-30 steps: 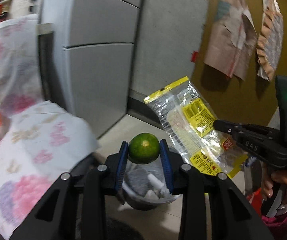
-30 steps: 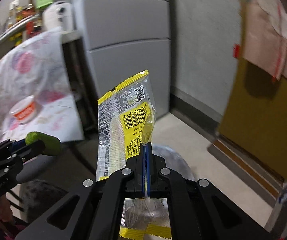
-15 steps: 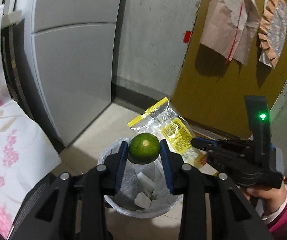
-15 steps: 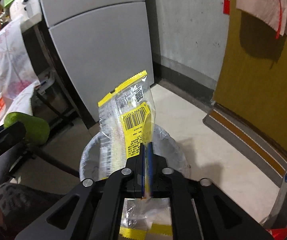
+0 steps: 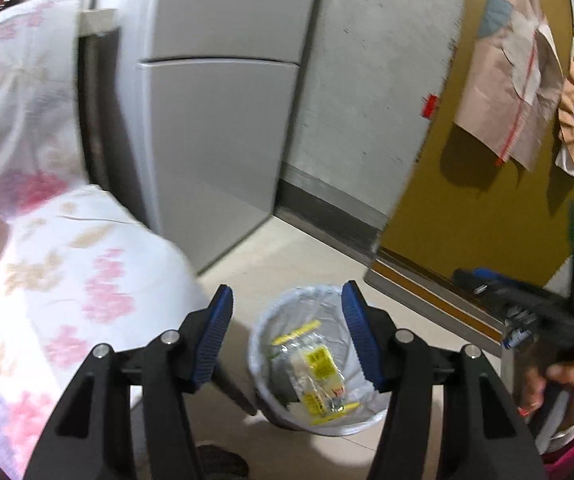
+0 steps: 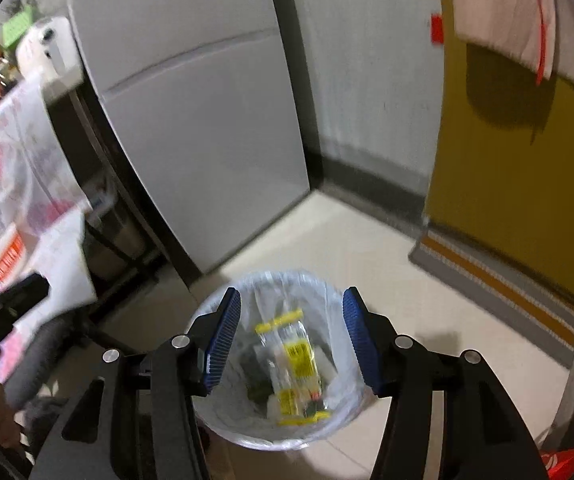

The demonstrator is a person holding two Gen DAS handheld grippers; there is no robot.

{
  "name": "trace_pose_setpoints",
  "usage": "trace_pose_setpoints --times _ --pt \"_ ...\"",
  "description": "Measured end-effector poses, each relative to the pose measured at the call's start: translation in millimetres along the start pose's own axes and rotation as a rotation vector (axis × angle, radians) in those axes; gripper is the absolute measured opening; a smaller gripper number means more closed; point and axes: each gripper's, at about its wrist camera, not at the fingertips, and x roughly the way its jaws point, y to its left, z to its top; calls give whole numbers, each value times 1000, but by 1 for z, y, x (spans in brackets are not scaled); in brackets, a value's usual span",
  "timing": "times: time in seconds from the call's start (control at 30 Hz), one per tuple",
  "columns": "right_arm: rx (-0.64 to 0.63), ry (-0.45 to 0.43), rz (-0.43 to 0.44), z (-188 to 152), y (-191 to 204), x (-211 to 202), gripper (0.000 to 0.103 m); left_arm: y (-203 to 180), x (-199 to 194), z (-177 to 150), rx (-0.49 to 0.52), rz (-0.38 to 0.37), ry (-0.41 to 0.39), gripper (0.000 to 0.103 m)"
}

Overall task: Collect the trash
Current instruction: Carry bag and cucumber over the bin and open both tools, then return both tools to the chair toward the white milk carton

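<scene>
- Both tongs stand wide open with nothing between their blue pads: the left gripper (image 5: 287,332) sits at the lower middle of its own view, and the right gripper (image 6: 291,336) likewise in its view, directly over the bin.
- Below them, the trash bin (image 6: 223,308), round and lined with a clear plastic bag, stands on the pale tiled floor (image 6: 359,248).
- Inside the bin lies the clear snack wrapper (image 6: 293,360) with yellow edges and a yellow label; it shows also in the left view (image 5: 315,364), lower centre.
- Under and beside the wrapper are dark and white scraps, too blurred to name.
- In the left view the right gripper appears again at the right edge (image 5: 463,276), held by a hand (image 5: 559,388).
- At the left of both views, a floral tablecloth (image 5: 67,280) hangs over a table, with an orange-and-white cup (image 6: 5,254) on it.
- A grey refrigerator (image 6: 207,120) fills the upper middle, and a mustard-yellow door (image 6: 519,180) with cloth bags hung on it takes the right side.
</scene>
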Motion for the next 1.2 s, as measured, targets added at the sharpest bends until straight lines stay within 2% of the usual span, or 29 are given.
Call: trace_pose_setpoints --times 0.13,0.23,0.3,0.43,0.6,0.7,0.87,1.13,1.2 --pt "-76 -95 41 14 34 -39 55 20 -36 -4 -17 59 -49 56" --pt "-142 -119 88 15 65 -55 54 28 -58 -9 -13 105 -76 56" --pt "-170 -122 106 14 84 -61 54 39 -77 -16 -19 148 -92 56" --pt "-204 -100 229 8 124 -68 51 70 -119 -35 -72 236 -105 56" --pt "-353 -69 377 -5 202 -71 51 115 -163 -59 -181 333 -92 56" --pt "-419 -55 446 -15 245 -72 52 144 -190 -77 -246 409 -80 62" --pt "-539 -26 528 -39 310 -72 62 190 -240 -115 -367 543 -89 63" --pt "-658 27 652 -74 403 -65 73 252 -320 -159 -525 819 -126 81" --pt "-685 36 672 -83 429 -64 83 263 -332 -165 -544 860 -133 85"
